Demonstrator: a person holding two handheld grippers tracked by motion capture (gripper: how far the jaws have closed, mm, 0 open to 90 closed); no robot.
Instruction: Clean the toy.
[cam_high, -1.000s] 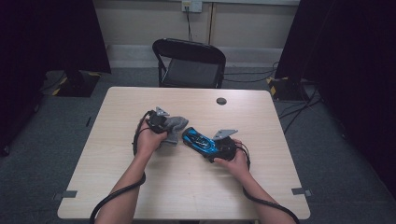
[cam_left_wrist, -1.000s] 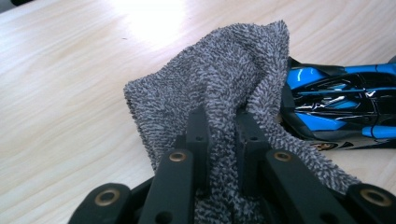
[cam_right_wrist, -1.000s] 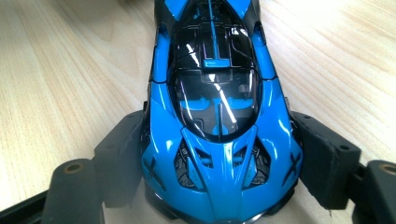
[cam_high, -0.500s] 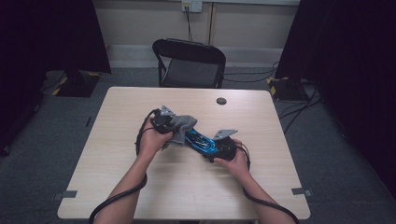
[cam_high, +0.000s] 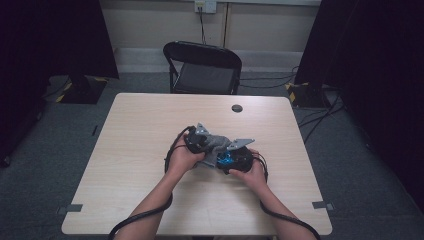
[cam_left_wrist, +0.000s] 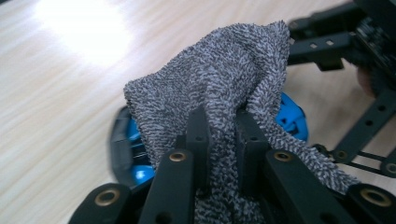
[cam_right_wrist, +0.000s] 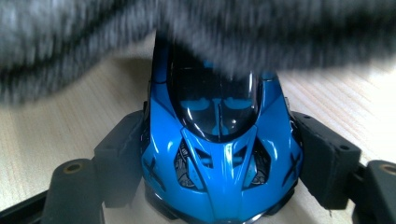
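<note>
High view: tabletop (cam_high: 150, 130); left claw (cam_high: 209, 145) and right claw (cam_high: 231, 161) are held close together at its middle.

Left claw view: grey cloth (cam_left_wrist: 219, 88) is pinched between closed jaws and draped over the blue toy car (cam_left_wrist: 292, 116) just ahead.

Right claw view: car (cam_right_wrist: 219, 154) is clamped by its flanks, cloth (cam_right_wrist: 196, 32) lying across the far end. Wiping is judged under way; visible bodywork remains uncovered.
</note>
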